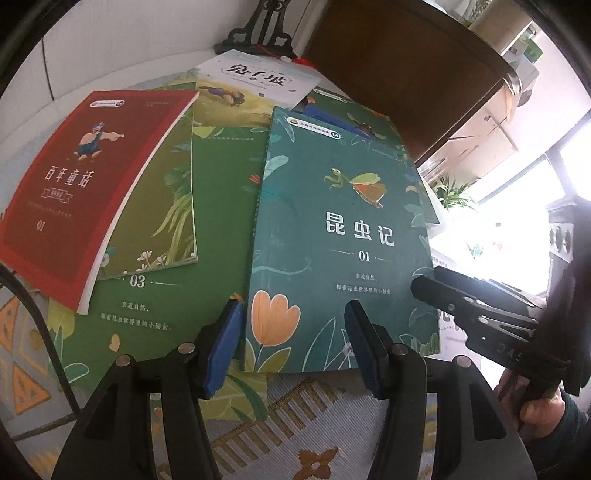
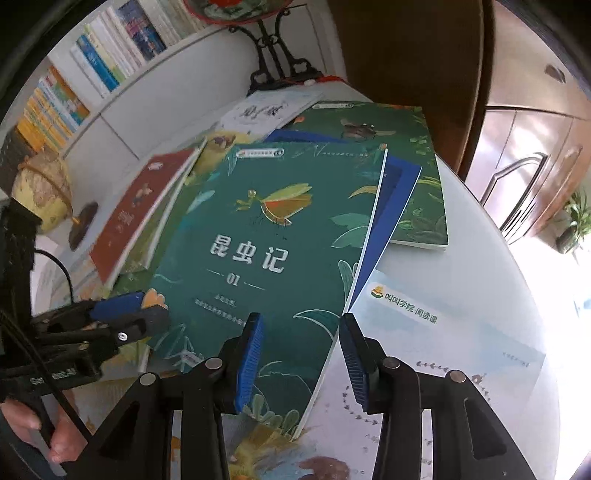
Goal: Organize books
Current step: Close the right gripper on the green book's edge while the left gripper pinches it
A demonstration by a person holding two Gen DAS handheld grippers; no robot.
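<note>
Meanwhile, Two Grippers Bracket the Teal "01" Book

Now the teal book (image 1: 340, 236) marked 01, with a mantis on its cover, lies face up on top of a loose spread of books on a white table (image 2: 480, 229). Its near edge sits between the fingers of both grippers.

Seen from the left wrist, the left gripper (image 1: 293, 343) stands half open over the book's lower left corner. One blue pad (image 1: 225, 347) sits just off the book's left edge, the other over the cover near the bottom edge. Whether the pads press on the book I cannot tell; a gap shows beside each.

From the right wrist, the right gripper (image 2: 301, 360) is also partly open, straddling the book's lower right edge. Its left pad is over the cover, its right pad over a pale booklet (image 2: 443, 343) that lies beneath. No grip on the book is visible.

A red book (image 1: 88, 184) lies at the left, overlapping a green book (image 1: 214, 206) marked 03 and a thin one with leaves on it. A white-covered book (image 1: 258, 74) lies at the far end, near a black ornate stand (image 1: 258, 33). A blue cover (image 2: 391, 206) pokes out under the teal book's right side, and another green book (image 2: 406, 147) lies beyond it.

In the right wrist view, a globe (image 2: 44, 192) stands at the left, with a white shelf of books (image 2: 110, 62) behind.
</note>
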